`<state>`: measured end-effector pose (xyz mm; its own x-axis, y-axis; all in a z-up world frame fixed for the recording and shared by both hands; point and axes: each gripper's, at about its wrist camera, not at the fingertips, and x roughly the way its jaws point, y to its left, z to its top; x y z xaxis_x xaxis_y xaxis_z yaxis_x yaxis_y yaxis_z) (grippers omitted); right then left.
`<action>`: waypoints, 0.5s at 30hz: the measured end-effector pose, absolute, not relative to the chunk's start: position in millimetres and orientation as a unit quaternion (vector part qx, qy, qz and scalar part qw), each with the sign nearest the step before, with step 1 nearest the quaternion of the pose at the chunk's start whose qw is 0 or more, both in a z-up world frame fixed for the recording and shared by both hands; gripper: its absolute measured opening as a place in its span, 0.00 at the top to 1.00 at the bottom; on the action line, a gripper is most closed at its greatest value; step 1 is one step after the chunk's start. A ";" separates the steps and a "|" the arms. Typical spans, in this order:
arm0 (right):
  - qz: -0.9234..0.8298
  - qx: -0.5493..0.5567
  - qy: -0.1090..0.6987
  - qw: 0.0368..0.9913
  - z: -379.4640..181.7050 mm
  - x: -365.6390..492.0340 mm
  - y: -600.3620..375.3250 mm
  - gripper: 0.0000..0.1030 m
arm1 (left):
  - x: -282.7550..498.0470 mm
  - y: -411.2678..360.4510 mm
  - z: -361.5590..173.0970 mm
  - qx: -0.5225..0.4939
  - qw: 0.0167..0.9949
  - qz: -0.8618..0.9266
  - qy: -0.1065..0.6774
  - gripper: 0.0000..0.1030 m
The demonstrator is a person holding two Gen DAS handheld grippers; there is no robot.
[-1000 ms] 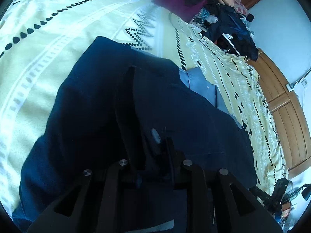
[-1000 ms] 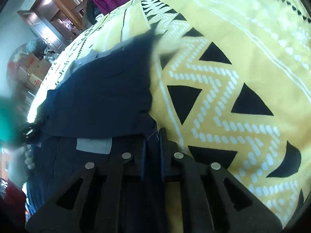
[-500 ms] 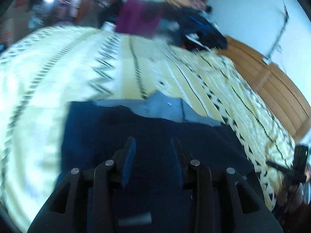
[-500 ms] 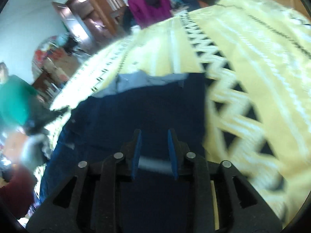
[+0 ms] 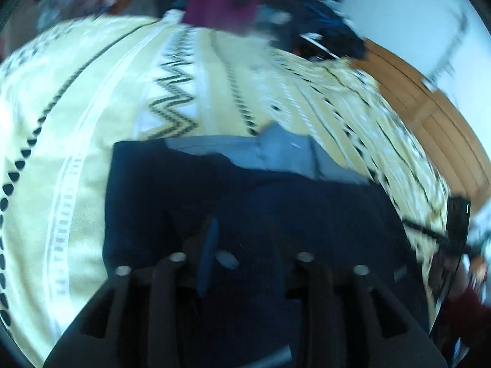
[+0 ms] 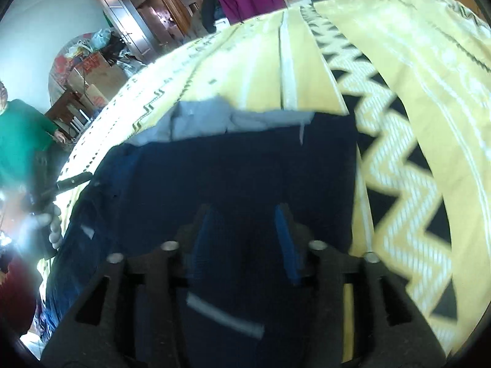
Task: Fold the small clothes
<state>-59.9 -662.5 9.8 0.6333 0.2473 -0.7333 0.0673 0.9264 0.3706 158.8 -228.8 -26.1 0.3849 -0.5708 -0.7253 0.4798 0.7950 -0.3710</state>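
Note:
A dark navy garment [image 5: 276, 202] lies folded flat on a yellow patterned bedspread [image 5: 92, 116], with a strip of its light grey-blue lining [image 5: 276, 156] showing along the far edge. The same navy garment [image 6: 233, 178] fills the middle of the right wrist view, grey lining [image 6: 202, 119] at its far side. My left gripper [image 5: 245, 245] hovers just above the cloth, jaws apart and holding nothing. My right gripper [image 6: 245, 230] is also open over the garment, blue pads [image 6: 285, 239] wide apart, nothing between them. Both views are motion-blurred.
Clothes are heaped at the far end of the bed [image 5: 319, 27], with a magenta garment [image 5: 221, 0] beside them. A wooden headboard [image 5: 429, 116] runs along the right. A person in a green top [image 6: 18, 135] stands at the left, near cardboard boxes [image 6: 95, 70].
Both grippers were shut on the navy garment's edge; they have let go, opened and pulled back. The garment now lies flat, folded over on the bedspread.

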 end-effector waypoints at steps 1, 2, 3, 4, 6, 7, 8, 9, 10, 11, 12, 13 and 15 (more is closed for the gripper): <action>0.049 0.189 0.448 0.872 -8.5 -62.2 -662.1 0.42 | 155.2 -229.3 -34.2 -0.034 0.829 -0.310 0.464 0.59; 0.046 0.196 0.470 0.859 -29.5 -62.4 -662.5 0.46 | 156.1 -226.6 -52.8 -0.016 0.824 -0.290 0.487 0.59; 0.046 0.190 0.454 0.869 -30.8 -64.8 -661.1 0.46 | 159.9 -216.4 -71.0 -0.032 0.815 -0.278 0.507 0.59; 0.044 0.177 0.454 0.872 -25.8 -65.2 -656.9 0.45 | 162.1 -203.3 -74.2 -0.082 0.814 -0.285 0.499 0.60; 0.041 0.158 0.475 0.865 -10.6 -62.6 -650.6 0.44 | 163.2 -188.5 -65.0 -0.109 0.810 -0.268 0.510 0.64; 0.050 0.166 0.465 0.868 1.4 -68.1 -650.4 0.44 | 157.6 -183.2 -51.9 -0.100 0.820 -0.250 0.505 0.70; 0.057 0.173 0.453 0.873 15.1 -76.9 -651.3 0.45 | 149.9 -177.0 -39.4 -0.099 0.825 -0.252 0.496 0.70; 0.057 0.174 0.448 0.875 25.4 -84.7 -652.3 0.45 | 142.3 -171.7 -29.3 -0.104 0.826 -0.259 0.490 0.69; 0.056 0.174 0.442 0.878 37.2 -94.4 -653.0 0.44 | 128.5 -159.5 -15.2 -0.110 0.830 -0.265 0.479 0.67; 0.055 0.177 0.434 0.881 50.4 -111.2 -654.3 0.44 | 113.7 -145.7 0.0 -0.109 0.835 -0.266 0.469 0.64; 0.055 0.183 0.431 0.882 59.2 -124.0 -655.9 0.43 | 100.7 -131.3 11.7 -0.110 0.841 -0.264 0.460 0.62; 0.057 0.191 0.429 0.881 68.2 -137.2 -655.8 0.42 | 85.8 -115.3 20.6 -0.115 0.845 -0.262 0.453 0.59; 0.056 0.203 0.431 0.877 74.1 -172.5 -655.1 0.39 | 53.9 -77.3 35.1 -0.141 0.843 -0.264 0.446 0.54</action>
